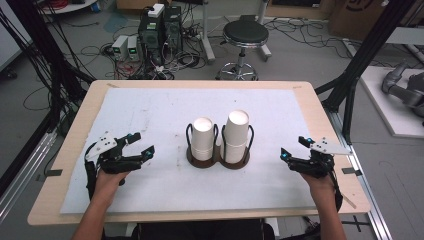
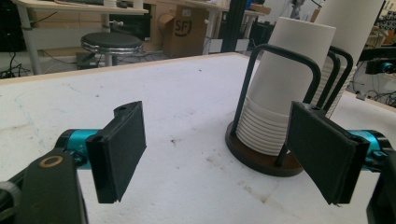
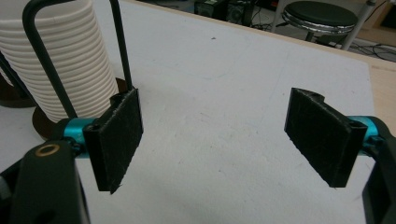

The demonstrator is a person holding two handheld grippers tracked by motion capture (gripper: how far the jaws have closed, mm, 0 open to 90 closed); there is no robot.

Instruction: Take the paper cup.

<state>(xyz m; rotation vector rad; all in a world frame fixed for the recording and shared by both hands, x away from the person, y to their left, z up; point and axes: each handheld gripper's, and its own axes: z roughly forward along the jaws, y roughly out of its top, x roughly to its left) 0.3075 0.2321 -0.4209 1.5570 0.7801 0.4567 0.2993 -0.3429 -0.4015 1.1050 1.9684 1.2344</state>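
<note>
Left gripper (image 1: 141, 144): released, jaws wide apart, nothing between them; it hovers over the left part of the white mat, well apart from the cups.
Right gripper (image 1: 293, 147): released too, jaws spread, nothing held; it is over the right part of the mat, near the holder but not touching it.
Left stack (image 1: 203, 138): white paper cups, upside down, standing in the left ring of the holder, in the middle of the tabletop.
Right stack (image 1: 236, 135): taller than the left one, standing just beside it in the right ring.
Holder (image 1: 218, 161): dark round base with black wire loops which rise around each stack; in the left gripper view a loop (image 2: 280, 88) stands in front of the nearer stack (image 2: 285, 88).
Mat (image 1: 150, 110): white sheet which covers most of the tabletop (image 1: 75, 125), with some small dark marks on it.
Way to the cups: bare mat lies between each gripper and the holder; only the wire loops stand before the cup sides.
Behind the tabletop: a black stool (image 1: 245, 35), computer boxes (image 1: 160, 30) and many cables on the floor.
</note>
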